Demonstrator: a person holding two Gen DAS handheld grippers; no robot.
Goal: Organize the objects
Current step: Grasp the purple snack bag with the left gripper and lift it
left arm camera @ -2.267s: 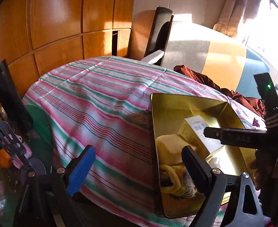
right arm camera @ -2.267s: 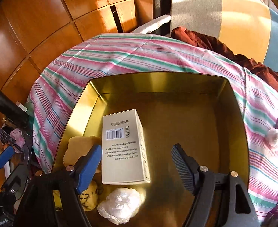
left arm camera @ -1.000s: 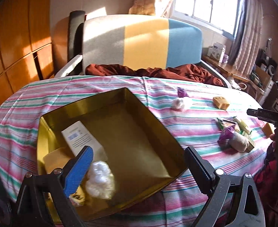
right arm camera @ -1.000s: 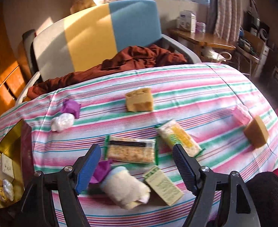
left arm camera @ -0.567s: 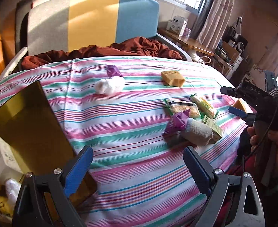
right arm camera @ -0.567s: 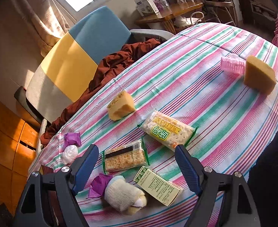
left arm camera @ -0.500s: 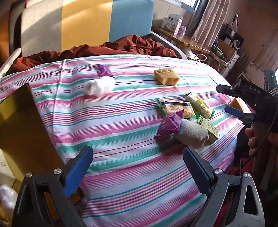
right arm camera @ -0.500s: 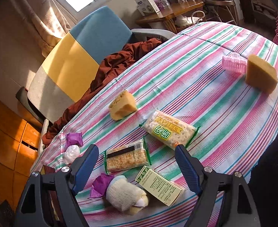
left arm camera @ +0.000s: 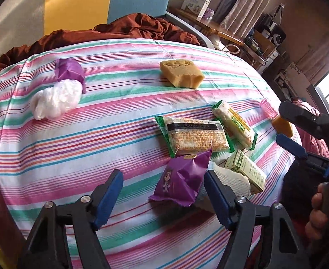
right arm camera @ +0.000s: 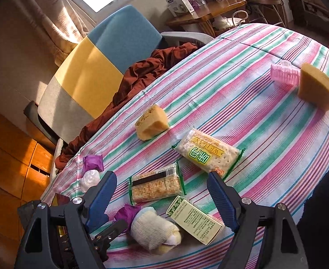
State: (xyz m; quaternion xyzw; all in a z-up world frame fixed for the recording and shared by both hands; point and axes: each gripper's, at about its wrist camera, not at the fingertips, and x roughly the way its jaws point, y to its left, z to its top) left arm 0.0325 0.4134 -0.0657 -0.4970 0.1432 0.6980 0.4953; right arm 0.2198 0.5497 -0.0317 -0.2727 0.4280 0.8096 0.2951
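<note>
The left gripper [left arm camera: 163,196] hangs over the near edge of the bench [left arm camera: 97,121], its jaws closing with a purple packet [left arm camera: 182,179] between them, the pads apart from it. Just beside the packet on the right lies a white cloth roll [left arm camera: 234,181], and touching that a green-printed box [left arm camera: 246,170]. The right gripper [right arm camera: 162,192] hovers over the same cluster with jaws wide and nothing gripped; in its view the roll [right arm camera: 153,231] and box [right arm camera: 194,222] lie nearest, and a cracker pack [right arm camera: 156,187] lies between the fingers but farther off. Beyond it a second cracker pack [right arm camera: 207,152] with yellow and green print lies tilted, its end overlapping the first in the left view. Farther still sits a yellow sponge [left arm camera: 182,74], with another sponge [right arm camera: 317,89] and a pink roller [right arm camera: 284,75] touching near the bench's right edge. To the left a white plastic wad [left arm camera: 56,100] touches a purple wrapper [left arm camera: 69,69]. Behind the bench stands a chair [right arm camera: 92,67] draped in brown cloth [left arm camera: 128,30].
</note>
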